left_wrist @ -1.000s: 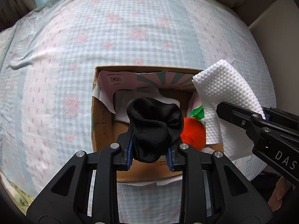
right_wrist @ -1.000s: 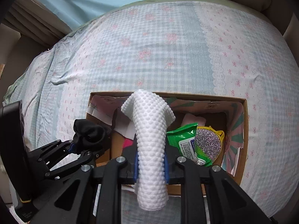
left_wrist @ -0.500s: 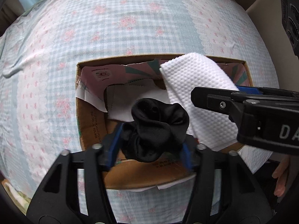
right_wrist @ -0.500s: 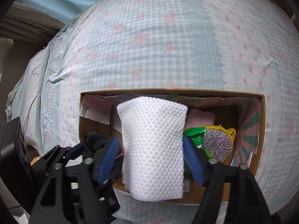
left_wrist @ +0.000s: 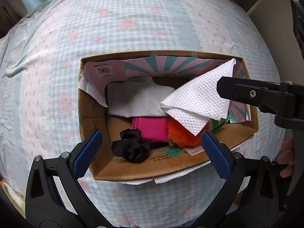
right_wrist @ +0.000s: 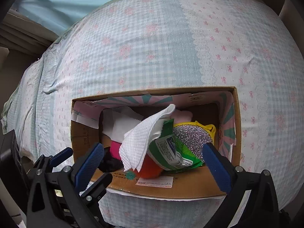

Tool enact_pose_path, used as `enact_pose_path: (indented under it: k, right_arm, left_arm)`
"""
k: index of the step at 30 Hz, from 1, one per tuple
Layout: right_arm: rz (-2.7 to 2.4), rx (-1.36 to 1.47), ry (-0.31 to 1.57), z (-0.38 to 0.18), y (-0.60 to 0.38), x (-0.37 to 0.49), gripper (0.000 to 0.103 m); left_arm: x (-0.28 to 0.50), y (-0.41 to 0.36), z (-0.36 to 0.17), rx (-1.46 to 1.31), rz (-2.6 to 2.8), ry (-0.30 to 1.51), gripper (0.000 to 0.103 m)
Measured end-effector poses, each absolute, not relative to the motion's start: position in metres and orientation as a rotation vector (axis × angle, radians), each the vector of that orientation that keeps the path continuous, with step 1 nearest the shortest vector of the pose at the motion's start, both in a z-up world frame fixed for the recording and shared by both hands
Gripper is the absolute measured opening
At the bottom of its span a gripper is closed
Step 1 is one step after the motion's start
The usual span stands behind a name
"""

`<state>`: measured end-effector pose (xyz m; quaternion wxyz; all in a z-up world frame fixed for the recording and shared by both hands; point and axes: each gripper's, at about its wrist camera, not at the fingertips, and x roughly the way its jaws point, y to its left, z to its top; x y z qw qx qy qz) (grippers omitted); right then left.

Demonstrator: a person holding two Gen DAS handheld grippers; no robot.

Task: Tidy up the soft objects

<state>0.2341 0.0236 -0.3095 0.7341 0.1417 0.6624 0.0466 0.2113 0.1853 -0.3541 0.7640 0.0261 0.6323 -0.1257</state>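
Brown cardboard forms the one box point(left_wrist: 191, 166) that stands on the checked bedsheet point(left_wrist: 117, 28), and all the soft things lie inside it. The left wrist view shows the black scrunchie point(left_wrist: 131, 148) whole, at the near left corner of the box floor, beside one pink block point(left_wrist: 150, 128) and one orange furry ball point(left_wrist: 180, 135). The right wrist view shows only a dark edge of it, but it alone shows the green packet point(right_wrist: 171, 152) and the glittery silver sponge point(right_wrist: 191, 136) on the right side. One white embossed cloth point(left_wrist: 197, 102) lies slanted across the pile, its long axis running from the near middle up to the far right corner. The left gripper point(left_wrist: 152, 148) and the right gripper point(right_wrist: 153, 159) both have fingers spread wide, holding nothing.
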Motion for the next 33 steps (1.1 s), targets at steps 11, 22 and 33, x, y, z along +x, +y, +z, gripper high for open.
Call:
enact_pose_path:
  k: [11, 22, 33]
  right_arm:
    - [0.168, 0.241, 1.258, -0.186, -0.019, 0.182, 0.103]
    - [0.04, 0.103, 0.898, -0.021, -0.08, 0.093, 0.103]
    - [-0.072, 0.033, 0.716, 0.027, -0.097, 0.041, 0.103]
  left_arm:
    - [0.176, 0.172, -0.26, 0.045, -0.206, 1.224, 0.103]
    - [0.104, 0.14, -0.064, -0.019, -0.128, 0.85, 0.103]
    - [0.038, 0.108, 0.018, 0.021, -0.127, 0.607, 0.103]
